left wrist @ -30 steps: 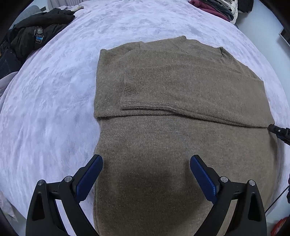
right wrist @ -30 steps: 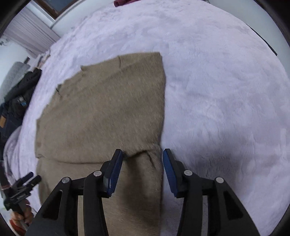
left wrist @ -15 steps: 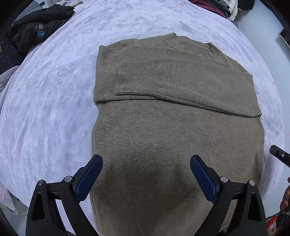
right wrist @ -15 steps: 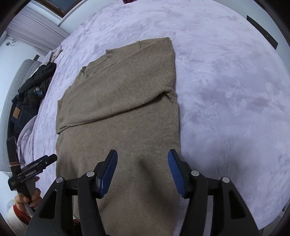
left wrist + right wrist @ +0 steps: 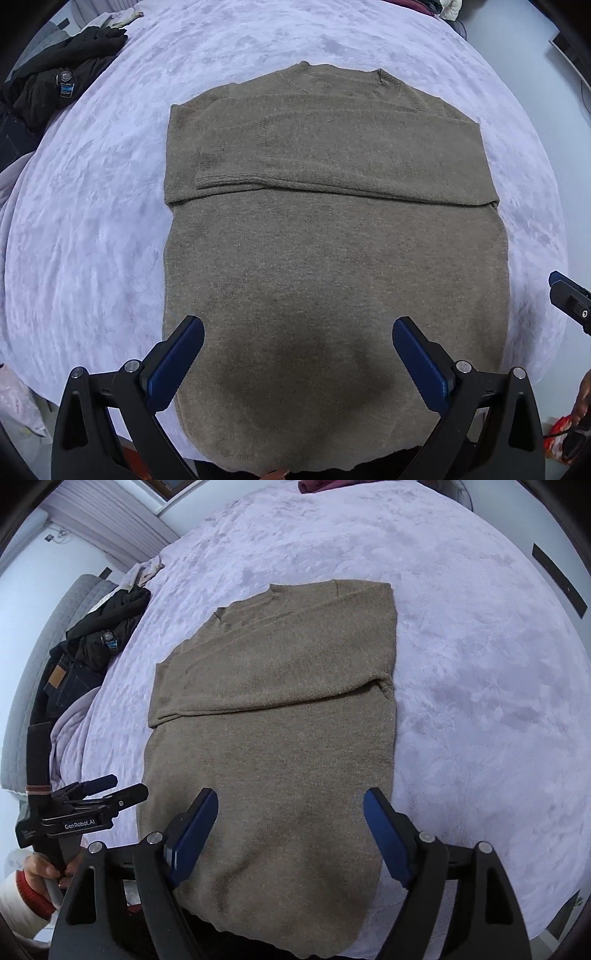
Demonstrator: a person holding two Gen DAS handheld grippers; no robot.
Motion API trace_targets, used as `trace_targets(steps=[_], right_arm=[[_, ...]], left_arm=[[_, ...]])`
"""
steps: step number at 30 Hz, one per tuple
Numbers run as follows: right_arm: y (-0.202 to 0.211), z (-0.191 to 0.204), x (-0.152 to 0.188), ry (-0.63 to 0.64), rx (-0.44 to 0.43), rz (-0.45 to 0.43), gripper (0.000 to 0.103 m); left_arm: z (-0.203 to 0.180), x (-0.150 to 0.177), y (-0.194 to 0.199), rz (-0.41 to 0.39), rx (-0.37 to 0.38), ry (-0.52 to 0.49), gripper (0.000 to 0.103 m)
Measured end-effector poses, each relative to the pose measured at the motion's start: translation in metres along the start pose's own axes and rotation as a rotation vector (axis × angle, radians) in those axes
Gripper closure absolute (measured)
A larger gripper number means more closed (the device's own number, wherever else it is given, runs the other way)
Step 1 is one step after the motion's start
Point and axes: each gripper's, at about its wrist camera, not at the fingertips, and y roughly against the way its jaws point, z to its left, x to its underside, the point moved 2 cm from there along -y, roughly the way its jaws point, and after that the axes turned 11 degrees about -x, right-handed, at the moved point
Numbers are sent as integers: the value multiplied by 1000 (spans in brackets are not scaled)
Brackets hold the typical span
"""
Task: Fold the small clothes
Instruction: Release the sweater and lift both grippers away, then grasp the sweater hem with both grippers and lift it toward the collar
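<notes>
A brown knit sweater point(image 5: 332, 258) lies flat on a lilac bedspread point(image 5: 92, 221), neck at the far end, both sleeves folded across the chest. It also shows in the right wrist view point(image 5: 280, 738). My left gripper point(image 5: 297, 363) is open and empty, held above the sweater's lower part near the hem. My right gripper point(image 5: 290, 838) is open and empty, above the hem on the right side. The left gripper shows from the side in the right wrist view point(image 5: 107, 790). The right gripper's tip shows at the left wrist view's right edge point(image 5: 569, 299).
Dark clothes point(image 5: 55, 85) lie piled at the bed's far left, with jeans point(image 5: 62, 686) among them. More clothes point(image 5: 321, 483) sit at the bed's far end. The sweater's hem hangs at the near bed edge point(image 5: 303, 469).
Both grippers have drawn back toward the hem, so more of the sweater is in view. The right gripper has opened wider and left the folded sleeve edge.
</notes>
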Motion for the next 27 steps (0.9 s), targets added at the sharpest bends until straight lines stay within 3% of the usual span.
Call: trace_targets(steps=[4, 10, 17, 27], right_arm=[[5, 13, 1, 65, -15, 35, 19], [2, 12, 9, 67, -68, 113, 19], [3, 8, 21, 27, -88, 133, 19], [-14, 21, 76, -74, -57, 149, 19]], left_arm=[[-7, 6, 12, 1, -16, 19, 1], [-10, 24, 22, 18, -50, 66, 1], [-1, 46, 30, 32, -73, 70, 1], [30, 90, 17, 21, -10, 37, 1]])
